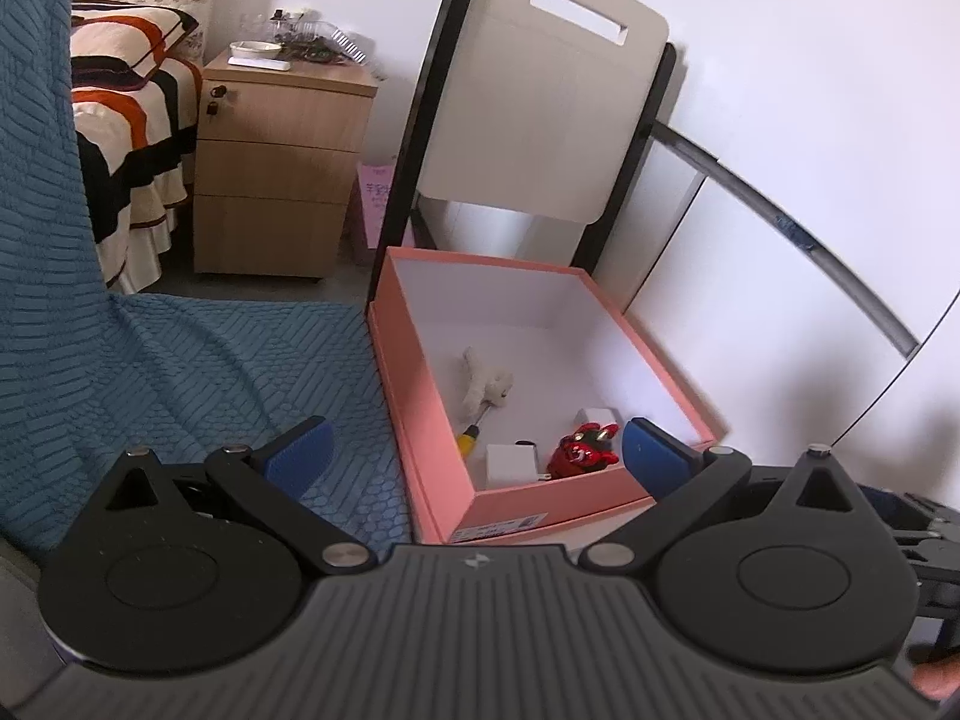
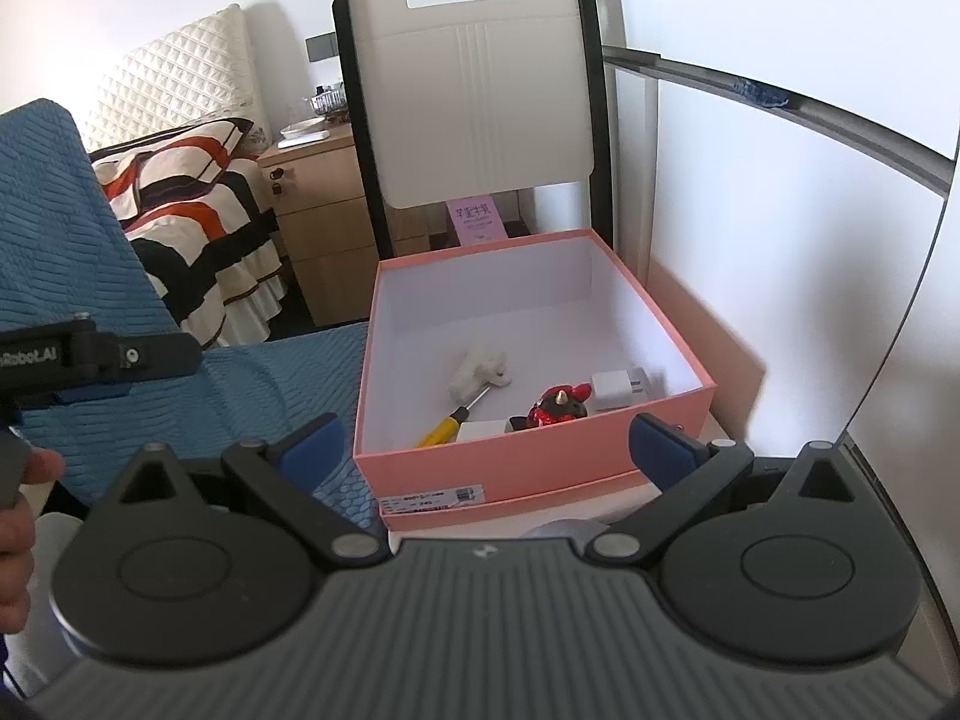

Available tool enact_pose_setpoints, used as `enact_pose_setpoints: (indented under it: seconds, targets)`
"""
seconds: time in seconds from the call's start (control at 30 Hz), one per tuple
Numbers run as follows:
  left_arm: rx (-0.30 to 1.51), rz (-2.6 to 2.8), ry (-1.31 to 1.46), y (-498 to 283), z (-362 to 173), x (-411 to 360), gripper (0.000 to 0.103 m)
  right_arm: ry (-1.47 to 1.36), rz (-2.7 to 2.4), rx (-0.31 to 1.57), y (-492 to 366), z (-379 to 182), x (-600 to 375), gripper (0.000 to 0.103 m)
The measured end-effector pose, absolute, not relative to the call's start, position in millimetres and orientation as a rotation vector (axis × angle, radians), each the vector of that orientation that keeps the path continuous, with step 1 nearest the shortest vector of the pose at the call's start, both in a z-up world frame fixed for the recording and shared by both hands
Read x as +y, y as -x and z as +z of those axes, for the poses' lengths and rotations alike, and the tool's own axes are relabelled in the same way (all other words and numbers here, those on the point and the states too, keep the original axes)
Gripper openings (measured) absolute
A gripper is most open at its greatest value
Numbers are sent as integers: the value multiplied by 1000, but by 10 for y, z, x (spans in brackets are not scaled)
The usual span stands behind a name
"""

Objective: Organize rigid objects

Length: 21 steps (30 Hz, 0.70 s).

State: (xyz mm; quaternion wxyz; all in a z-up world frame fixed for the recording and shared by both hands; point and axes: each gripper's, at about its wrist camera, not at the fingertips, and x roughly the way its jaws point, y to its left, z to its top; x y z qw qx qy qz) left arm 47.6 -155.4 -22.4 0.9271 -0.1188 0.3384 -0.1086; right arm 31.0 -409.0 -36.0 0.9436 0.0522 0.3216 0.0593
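A pink box (image 1: 432, 414) (image 2: 528, 450) with a white inside stands open ahead of both grippers. In it lie a white plush toy (image 1: 483, 384) (image 2: 480, 369), a yellow-handled screwdriver (image 1: 471, 435) (image 2: 447, 426), a red and black figure (image 1: 582, 449) (image 2: 558, 405) and two white chargers (image 1: 510, 465) (image 2: 621, 389). My left gripper (image 1: 474, 450) is open and empty, held above the box's near end. My right gripper (image 2: 489, 447) is open and empty, just in front of the box's near wall.
A blue quilted cover (image 1: 180, 372) (image 2: 90, 270) lies left of the box. A white and black chair back (image 1: 540, 120) (image 2: 474, 96) stands behind it. A wooden bedside cabinet (image 1: 276, 168) and a striped bed (image 1: 132, 120) are at the far left. A white wall is on the right.
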Motion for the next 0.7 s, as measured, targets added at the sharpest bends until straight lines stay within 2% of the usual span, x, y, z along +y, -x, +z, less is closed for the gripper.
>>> enact_pose_setpoints:
  seconds: [0.7]
  targets:
    - [721, -202, 273, -492, -271, -1543, 103, -121, 112, 665, -330, -399, -4126, 103]
